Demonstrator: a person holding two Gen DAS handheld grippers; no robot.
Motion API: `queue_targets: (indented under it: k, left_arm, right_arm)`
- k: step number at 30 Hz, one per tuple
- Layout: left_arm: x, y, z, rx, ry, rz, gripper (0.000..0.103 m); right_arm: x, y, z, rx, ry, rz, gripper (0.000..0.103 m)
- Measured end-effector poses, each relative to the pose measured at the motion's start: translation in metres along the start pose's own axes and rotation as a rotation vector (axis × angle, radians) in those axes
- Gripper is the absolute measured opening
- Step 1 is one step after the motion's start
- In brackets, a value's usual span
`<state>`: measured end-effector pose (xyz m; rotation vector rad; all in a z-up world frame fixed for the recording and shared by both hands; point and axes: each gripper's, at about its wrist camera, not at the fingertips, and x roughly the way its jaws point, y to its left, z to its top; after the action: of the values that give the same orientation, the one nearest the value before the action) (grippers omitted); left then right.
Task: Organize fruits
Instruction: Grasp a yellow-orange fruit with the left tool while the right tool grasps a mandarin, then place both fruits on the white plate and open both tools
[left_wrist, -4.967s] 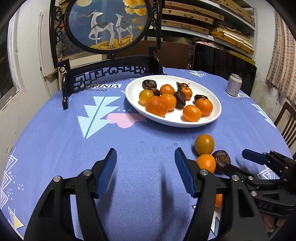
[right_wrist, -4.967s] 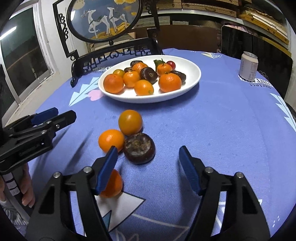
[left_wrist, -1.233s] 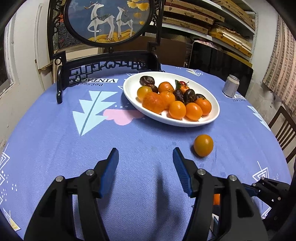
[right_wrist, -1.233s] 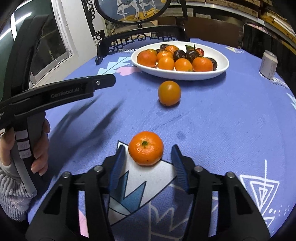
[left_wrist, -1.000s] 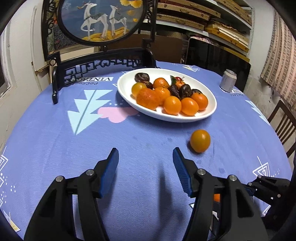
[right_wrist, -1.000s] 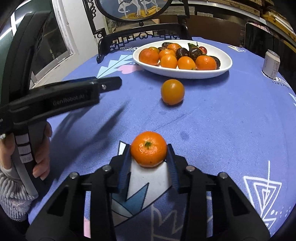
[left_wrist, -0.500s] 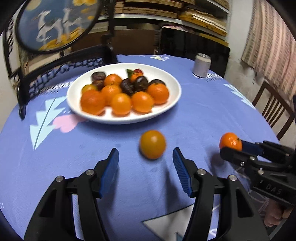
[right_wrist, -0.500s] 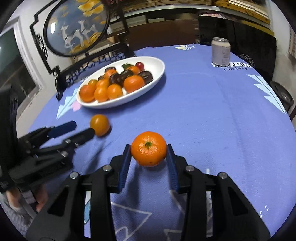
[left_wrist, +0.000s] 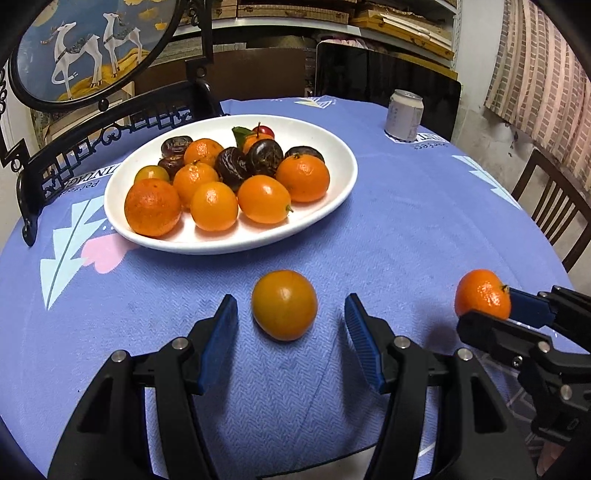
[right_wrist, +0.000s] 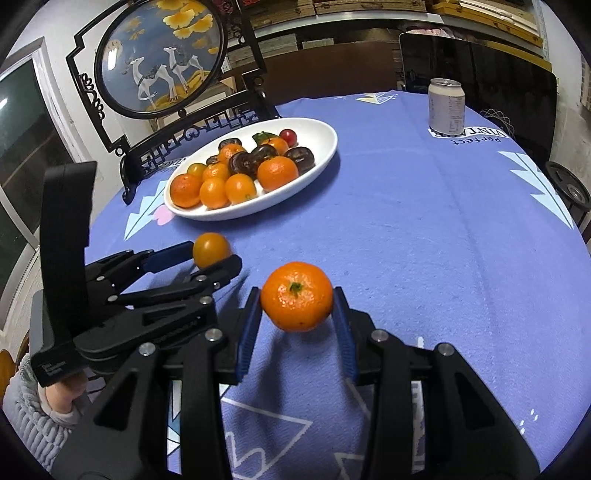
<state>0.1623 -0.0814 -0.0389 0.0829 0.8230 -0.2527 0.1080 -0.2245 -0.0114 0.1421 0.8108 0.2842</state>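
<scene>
Pinching one mandarin, the right tongs; left tongs spread around one orange.

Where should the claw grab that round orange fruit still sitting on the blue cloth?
Across its widest middle, one pad on each side. The fruit is round and smooth, so a lower or higher pinch might slip. The left claw is open around it from the near side, away from the plate; closing there looks best.

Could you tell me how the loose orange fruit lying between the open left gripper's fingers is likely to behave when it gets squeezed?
The loose orange fruit is round with smooth, glossy skin, so it may roll or slip sideways on the tablecloth. It sits off-centre in the left gripper, so one pad would probably touch first.
</scene>
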Motion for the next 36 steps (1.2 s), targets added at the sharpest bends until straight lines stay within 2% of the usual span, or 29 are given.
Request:
queue_targets:
  k: [7, 10, 14, 23, 26, 28, 31, 33, 36]
  left_arm:
    - [0.0, 0.0, 0.0, -0.001, -0.005, 0.007, 0.059]
    - [0.0, 0.0, 0.0, -0.002, -0.006, 0.01, 0.046]
    - [0.0, 0.002, 0.0, -0.004, -0.004, 0.011, 0.037]
    - [-0.002, -0.001, -0.002, 0.017, -0.01, 0.005, 0.036]
    - [-0.003, 0.001, -0.004, 0.013, -0.009, 0.004, 0.036]
    - [-0.003, 0.002, -0.004, 0.01, -0.01, 0.002, 0.035]
    - [-0.004, 0.002, -0.005, 0.014, -0.012, 0.005, 0.035]
    - [-0.005, 0.001, -0.005, 0.016, -0.016, 0.006, 0.035]
    - [-0.011, 0.003, -0.007, 0.019, -0.035, 0.013, 0.035]
  right_arm:
    - [0.003, -0.001, 0.0, 0.005, 0.011, -0.001, 0.04]
    - [0.004, -0.002, 0.0, 0.007, 0.014, 0.0, 0.04]
    - [0.004, -0.002, 0.0, 0.006, 0.014, 0.003, 0.04]
    - [0.004, -0.001, 0.0, 0.001, 0.017, -0.006, 0.041]
    - [0.009, -0.003, -0.002, -0.008, 0.037, -0.044, 0.046]
    - [0.013, -0.009, -0.002, 0.007, 0.048, -0.082, 0.046]
    - [0.023, -0.018, -0.005, 0.032, 0.098, -0.075, 0.04]
    - [0.026, -0.018, -0.008, 0.013, 0.095, -0.097, 0.034]
    - [0.026, -0.019, -0.009, 0.016, 0.085, -0.099, 0.032]
